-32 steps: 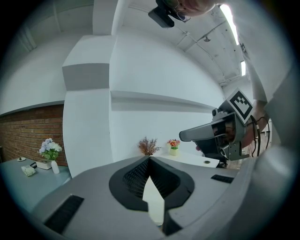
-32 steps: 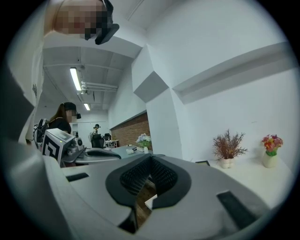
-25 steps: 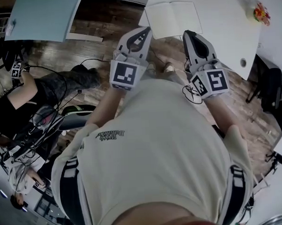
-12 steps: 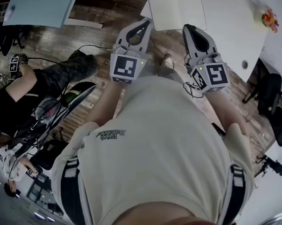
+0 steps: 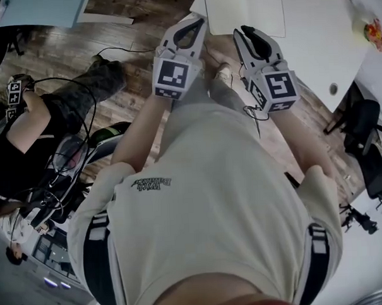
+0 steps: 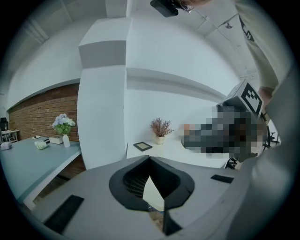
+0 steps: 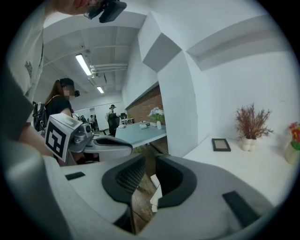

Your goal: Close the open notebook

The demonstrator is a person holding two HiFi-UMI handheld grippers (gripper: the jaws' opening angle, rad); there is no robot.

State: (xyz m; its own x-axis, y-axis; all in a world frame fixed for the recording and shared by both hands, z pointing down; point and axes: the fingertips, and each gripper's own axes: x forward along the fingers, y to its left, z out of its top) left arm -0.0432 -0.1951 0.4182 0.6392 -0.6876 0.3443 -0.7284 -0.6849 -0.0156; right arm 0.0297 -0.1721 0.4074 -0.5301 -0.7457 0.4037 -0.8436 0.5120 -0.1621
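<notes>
The open notebook (image 5: 245,10) lies flat with pale blank pages near the front edge of the white table (image 5: 312,42), at the top of the head view. Both grippers are held out in front of my chest, short of that edge and over the wooden floor. My left gripper (image 5: 196,19) points at the notebook's left part, its jaws closed tip to tip on nothing; a pale page (image 6: 154,194) shows through the hole between them. My right gripper (image 5: 244,34) is below the notebook's middle, its jaws opening with a clear gap (image 7: 150,161) and nothing between them.
A small pot of bright flowers (image 5: 374,30) and a cable hole (image 5: 333,89) sit on the table's right side. A dried plant (image 6: 161,129) and a picture frame (image 6: 142,146) stand at the back. Another person (image 5: 32,124) sits left, a black chair (image 5: 367,128) right.
Both grippers have sunk and come closer to the table's front edge. The right gripper's jaws, shut before, now stand apart. The notebook has not moved.
</notes>
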